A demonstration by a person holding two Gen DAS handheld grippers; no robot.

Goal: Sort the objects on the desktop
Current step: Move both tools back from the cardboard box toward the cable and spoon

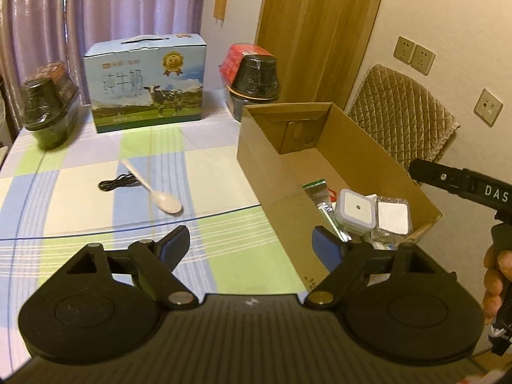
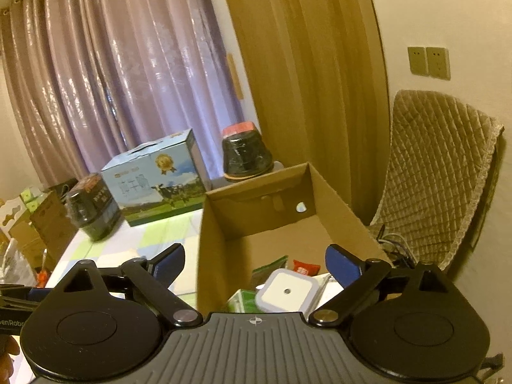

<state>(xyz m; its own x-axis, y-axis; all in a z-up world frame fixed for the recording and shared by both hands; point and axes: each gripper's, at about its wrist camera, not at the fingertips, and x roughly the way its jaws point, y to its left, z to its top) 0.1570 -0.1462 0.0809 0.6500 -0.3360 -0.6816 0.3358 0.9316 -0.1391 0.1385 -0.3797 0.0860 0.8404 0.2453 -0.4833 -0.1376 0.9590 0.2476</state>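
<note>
An open cardboard box (image 1: 272, 160) (image 2: 220, 233) stands on the right of the table. Inside it lie a white square device (image 1: 356, 208) (image 2: 286, 291), a clear square container (image 1: 393, 216), a silvery packet (image 1: 320, 192) and a red packet (image 2: 302, 268). On the checked tablecloth left of the box rest a pale spoon (image 1: 156, 192) and a coiled black cable (image 1: 116, 182). My left gripper (image 1: 252, 246) hovers open over the table beside the box's near corner, nothing between its fingers. My right gripper (image 2: 254, 260) is open above the box, also empty.
A blue milk carton box (image 1: 145, 86) (image 2: 156, 182) stands at the table's back, with dark shrink-wrapped bowl packs at the left (image 1: 51, 102) and the right (image 1: 254, 76). A quilted chair back (image 1: 403, 112) (image 2: 438, 185) is behind the box. A person's hand (image 1: 497, 275) holds the other gripper.
</note>
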